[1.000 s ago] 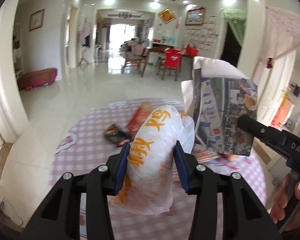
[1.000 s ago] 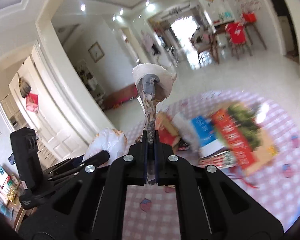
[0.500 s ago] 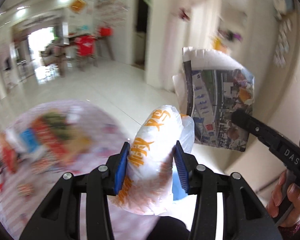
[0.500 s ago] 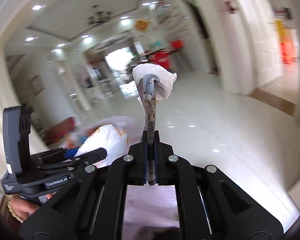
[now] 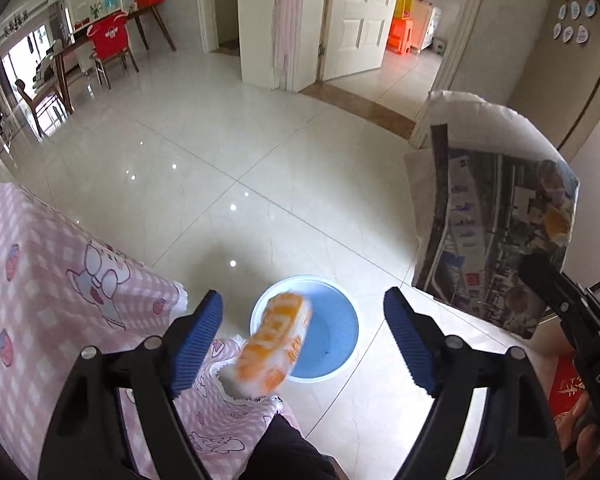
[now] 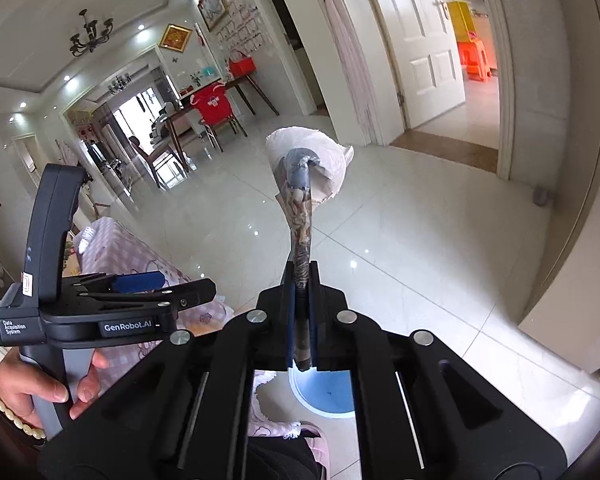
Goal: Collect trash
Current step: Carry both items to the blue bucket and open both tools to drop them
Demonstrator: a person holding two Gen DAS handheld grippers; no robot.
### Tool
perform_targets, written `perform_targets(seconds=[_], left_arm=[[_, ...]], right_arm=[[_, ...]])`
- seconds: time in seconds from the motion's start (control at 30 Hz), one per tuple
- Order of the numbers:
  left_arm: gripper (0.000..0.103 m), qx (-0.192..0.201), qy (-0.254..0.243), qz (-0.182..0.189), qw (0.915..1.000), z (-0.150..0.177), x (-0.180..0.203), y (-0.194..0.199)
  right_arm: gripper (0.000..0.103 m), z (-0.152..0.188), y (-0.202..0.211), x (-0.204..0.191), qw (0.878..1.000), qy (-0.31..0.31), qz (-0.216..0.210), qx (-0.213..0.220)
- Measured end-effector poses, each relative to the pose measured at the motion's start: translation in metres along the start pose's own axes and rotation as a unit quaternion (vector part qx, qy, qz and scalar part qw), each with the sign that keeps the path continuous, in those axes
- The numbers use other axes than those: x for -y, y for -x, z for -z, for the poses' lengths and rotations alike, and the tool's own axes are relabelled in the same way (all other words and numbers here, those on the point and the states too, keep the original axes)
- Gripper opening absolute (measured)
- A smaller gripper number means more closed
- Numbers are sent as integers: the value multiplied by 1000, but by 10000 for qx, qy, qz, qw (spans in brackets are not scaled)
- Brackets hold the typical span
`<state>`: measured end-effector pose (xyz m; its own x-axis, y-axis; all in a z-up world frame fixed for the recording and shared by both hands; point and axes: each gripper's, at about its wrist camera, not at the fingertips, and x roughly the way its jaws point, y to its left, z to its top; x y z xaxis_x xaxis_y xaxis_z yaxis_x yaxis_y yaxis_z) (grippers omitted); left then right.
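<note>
My left gripper (image 5: 302, 322) is open and empty above the floor. Below it a white plastic bag with orange print (image 5: 274, 346) is blurred in mid-air, over a blue bin (image 5: 332, 340) on the floor. My right gripper (image 6: 301, 280) is shut on a folded newspaper (image 6: 300, 208), held upright. The newspaper also shows at the right of the left wrist view (image 5: 496, 216). The blue bin shows under the right gripper (image 6: 326, 394). The left gripper is seen from the side in the right wrist view (image 6: 172, 290).
A table with a pink checked cloth (image 5: 60, 276) stands at the left, its edge next to the bin. A white tiled floor (image 5: 260, 160) stretches ahead. White doors (image 5: 360, 20) and a beige wall (image 5: 540, 60) stand beyond. Dining chairs (image 5: 108, 44) are far off.
Both grippers swung right, away from the table, toward the floor and bin. The left gripper opened and let go of the plastic bag, which drops toward the bin. The right still holds the newspaper.
</note>
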<state>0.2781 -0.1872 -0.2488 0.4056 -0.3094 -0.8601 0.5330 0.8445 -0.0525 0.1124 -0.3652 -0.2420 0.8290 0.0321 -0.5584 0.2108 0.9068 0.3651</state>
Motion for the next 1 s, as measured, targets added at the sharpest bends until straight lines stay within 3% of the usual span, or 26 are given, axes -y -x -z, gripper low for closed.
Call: perform_targets(seconds=[0.37,0.73,0.8,0.83,0.87,1.0], left_arm=[[81,139,85,-164,9997,17,-20,18],[83,375,368,-349,9980,17,-36,37],[85,427,424,-352,9976,19,-37,40],[85,437,452,-342,9974,19,-38,42],[85,439,470,-332,9974,20,-39,43],[85,447,461,-312,9974,25,-40,47]], right_arm=[[6,5,-24,-13,9992,63,-188,-357],[9,15,-27,-31,9994,86,-192,-283],[25,14,-31,-32,9995,74,-160,-262],[58,14,-34,-31,9996,48,-86,-264],[67,14,-35,-30,9997,27,11,-246],[67,16,-34,-29,9997,22,-6,-260]])
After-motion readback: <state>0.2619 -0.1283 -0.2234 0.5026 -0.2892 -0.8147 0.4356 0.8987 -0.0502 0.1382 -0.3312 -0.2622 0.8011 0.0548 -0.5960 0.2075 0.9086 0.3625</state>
